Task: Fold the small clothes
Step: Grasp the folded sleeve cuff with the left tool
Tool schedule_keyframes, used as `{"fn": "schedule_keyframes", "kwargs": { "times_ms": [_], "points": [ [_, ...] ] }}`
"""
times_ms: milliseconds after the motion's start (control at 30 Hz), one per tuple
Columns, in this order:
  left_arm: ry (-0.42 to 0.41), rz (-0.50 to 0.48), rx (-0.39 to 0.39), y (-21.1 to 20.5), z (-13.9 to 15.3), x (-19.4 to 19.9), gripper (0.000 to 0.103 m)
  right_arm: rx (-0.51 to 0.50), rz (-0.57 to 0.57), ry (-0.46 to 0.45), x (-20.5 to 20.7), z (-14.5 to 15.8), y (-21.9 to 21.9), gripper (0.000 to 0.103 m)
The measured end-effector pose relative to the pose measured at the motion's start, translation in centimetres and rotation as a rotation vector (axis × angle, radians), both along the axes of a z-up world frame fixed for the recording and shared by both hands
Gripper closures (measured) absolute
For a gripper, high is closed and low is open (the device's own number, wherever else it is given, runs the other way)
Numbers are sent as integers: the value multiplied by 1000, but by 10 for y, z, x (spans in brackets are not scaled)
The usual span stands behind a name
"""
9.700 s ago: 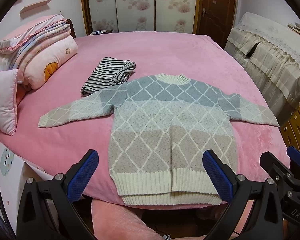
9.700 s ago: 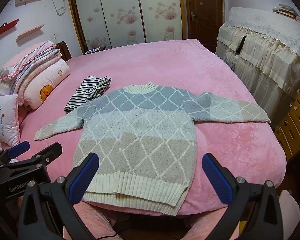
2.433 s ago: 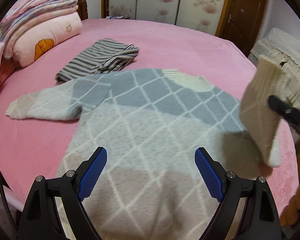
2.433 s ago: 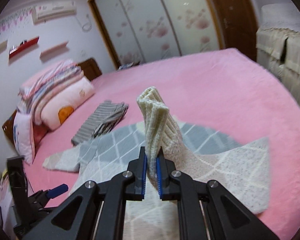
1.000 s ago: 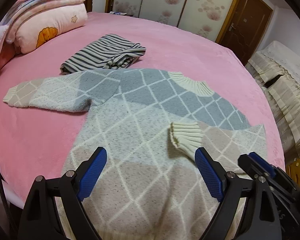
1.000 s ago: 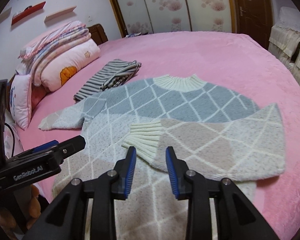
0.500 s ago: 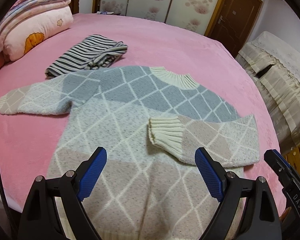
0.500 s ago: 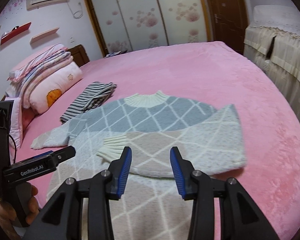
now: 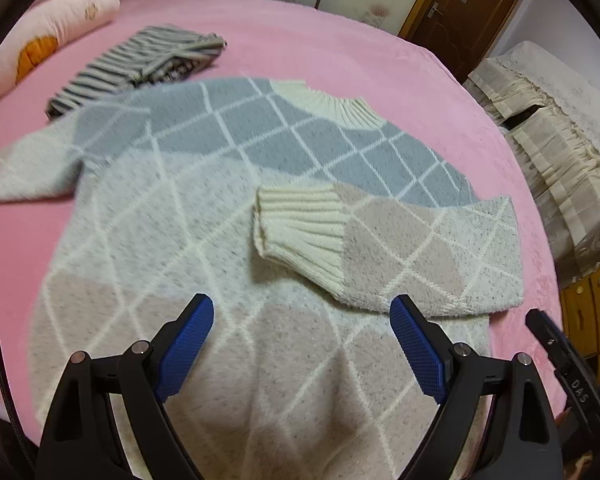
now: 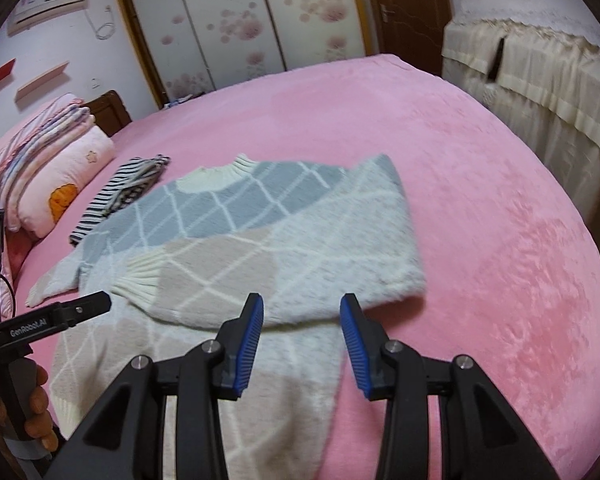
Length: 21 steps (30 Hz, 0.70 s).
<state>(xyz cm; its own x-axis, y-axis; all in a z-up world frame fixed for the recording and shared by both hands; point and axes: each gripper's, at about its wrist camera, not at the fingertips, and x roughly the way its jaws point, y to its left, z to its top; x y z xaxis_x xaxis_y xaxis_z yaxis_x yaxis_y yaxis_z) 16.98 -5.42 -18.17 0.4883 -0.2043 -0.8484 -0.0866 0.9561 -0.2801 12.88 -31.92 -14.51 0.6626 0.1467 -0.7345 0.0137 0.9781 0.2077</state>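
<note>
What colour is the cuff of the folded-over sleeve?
Cream ribbed knit; the cuff shows best in the left wrist view.

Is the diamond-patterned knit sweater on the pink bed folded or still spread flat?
Partly folded: the diamond-patterned knit sweater has one sleeve laid across its chest, while the other sleeve lies stretched out on the pink bed.

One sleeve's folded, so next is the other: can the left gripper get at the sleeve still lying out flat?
Probably yes: the left gripper is open over the sweater, and nothing covers the flat sleeve beside it.

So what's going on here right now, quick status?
Left gripper and right gripper open, empty. Sweater: one sleeve folded across, other out. Nothing blocking.
</note>
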Motion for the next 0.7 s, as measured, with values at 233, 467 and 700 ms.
{"fn": "schedule_keyframes", "kwargs": {
  "times_ms": [233, 467, 700],
  "points": [
    [28, 39, -195, 17, -27, 11, 14, 26, -45, 46, 0, -21, -18, 63],
    [-18, 94, -342, 37, -40, 24, 16, 52, -49, 78, 2, -38, -20, 63],
    [1, 101, -431, 35, -57, 48, 54, 65, -46, 85, 6, -44, -16, 63]
  ]
}}
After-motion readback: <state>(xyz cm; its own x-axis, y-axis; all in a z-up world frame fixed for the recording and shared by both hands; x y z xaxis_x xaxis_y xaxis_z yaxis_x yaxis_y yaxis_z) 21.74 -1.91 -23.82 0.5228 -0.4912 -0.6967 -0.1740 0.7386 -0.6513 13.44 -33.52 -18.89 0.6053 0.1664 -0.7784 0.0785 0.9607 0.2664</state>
